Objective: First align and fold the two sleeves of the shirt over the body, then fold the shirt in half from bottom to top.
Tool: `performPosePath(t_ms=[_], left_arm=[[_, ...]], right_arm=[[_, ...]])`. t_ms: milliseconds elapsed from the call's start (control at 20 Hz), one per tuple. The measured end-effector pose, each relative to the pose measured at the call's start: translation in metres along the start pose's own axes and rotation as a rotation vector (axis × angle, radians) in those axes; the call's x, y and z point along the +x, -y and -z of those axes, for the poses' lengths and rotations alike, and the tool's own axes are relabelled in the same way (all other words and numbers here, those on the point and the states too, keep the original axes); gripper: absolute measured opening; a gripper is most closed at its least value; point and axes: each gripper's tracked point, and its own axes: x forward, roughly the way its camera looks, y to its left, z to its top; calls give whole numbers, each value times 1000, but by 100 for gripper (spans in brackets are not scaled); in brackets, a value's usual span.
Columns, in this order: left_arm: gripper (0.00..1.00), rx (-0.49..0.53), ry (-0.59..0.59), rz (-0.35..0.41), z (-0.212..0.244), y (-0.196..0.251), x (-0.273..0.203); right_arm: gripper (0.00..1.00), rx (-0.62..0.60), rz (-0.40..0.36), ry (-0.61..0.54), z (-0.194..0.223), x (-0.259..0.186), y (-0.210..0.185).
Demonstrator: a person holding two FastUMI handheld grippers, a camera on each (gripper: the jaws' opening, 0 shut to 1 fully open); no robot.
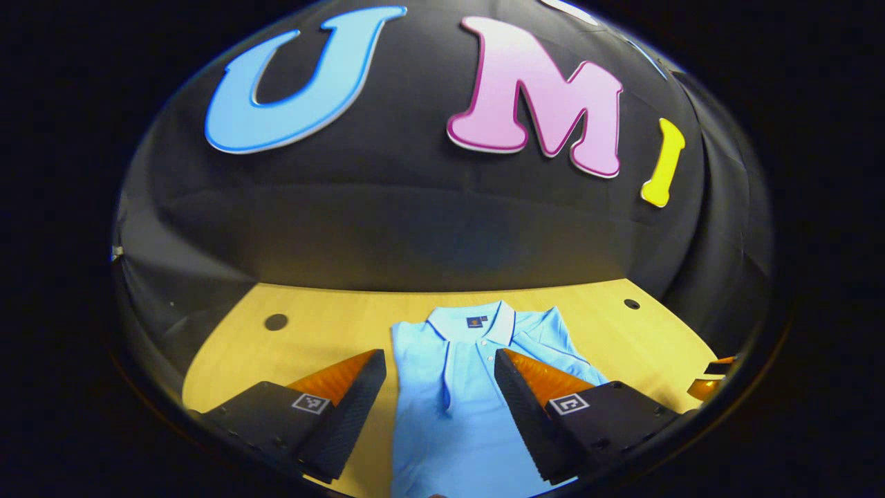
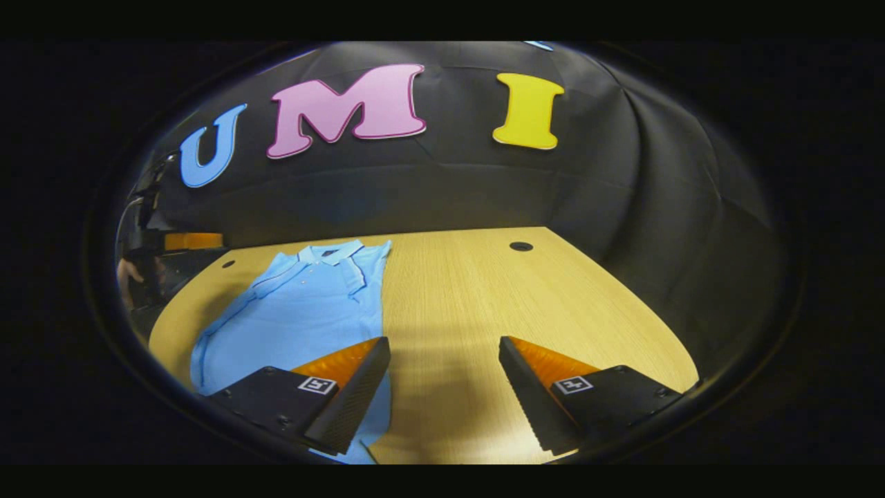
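In the left gripper view, the left gripper [image 1: 439, 408] hangs above the table with its two fingers spread wide and nothing between them. Below the gap lies the light-blue short-sleeved polo shirt [image 1: 453, 408], flat on the pale wooden table [image 1: 325, 325], collar [image 1: 473, 319] at the far end and hem running out of sight toward the near edge. The button placket runs down the middle from the collar. The shirt's left edge looks straight, as if that side is folded in over the body; on the right a sleeve [image 1: 553, 339] with a thin dark stripe lies partly behind the right-hand finger. Two dark round holes sit in the tabletop, one far left [image 1: 276, 321] and one far right [image 1: 631, 303]. At the right rim an orange part of another device [image 1: 712, 380] shows.

In the right gripper view, the right gripper [image 2: 442, 398] also stands wide open, empty, held over bare wood to the right of the shirt [image 2: 297, 318]. Its left finger [image 2: 349, 401] overlaps the shirt's near right edge in the picture; whether it touches the cloth cannot be told. The collar [image 2: 332, 252] points far. A round hole [image 2: 520, 246] lies far on the table [image 2: 525, 311]. At the left rim a hand [image 2: 128, 277] shows beside dark equipment.
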Motion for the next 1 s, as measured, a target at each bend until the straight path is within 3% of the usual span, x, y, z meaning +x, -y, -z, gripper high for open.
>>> performPosePath(t_ms=[300,500,850,1000], left_arm=[[98,34,-93,-9,83,0,-135],[98,-38,-215,-7,161,17,-194],[96,-119,-435,-106,261,26,-232],[97,-115,-446,-127,267,32,-225]], right_arm=[[98,2,-4,-61,40,-57,-1],[98,-3,-23,-122,74,-90,-12],[95,14,-15,-220,129,-111,-36],[98,16,-30,-244,141,-107,-52]])
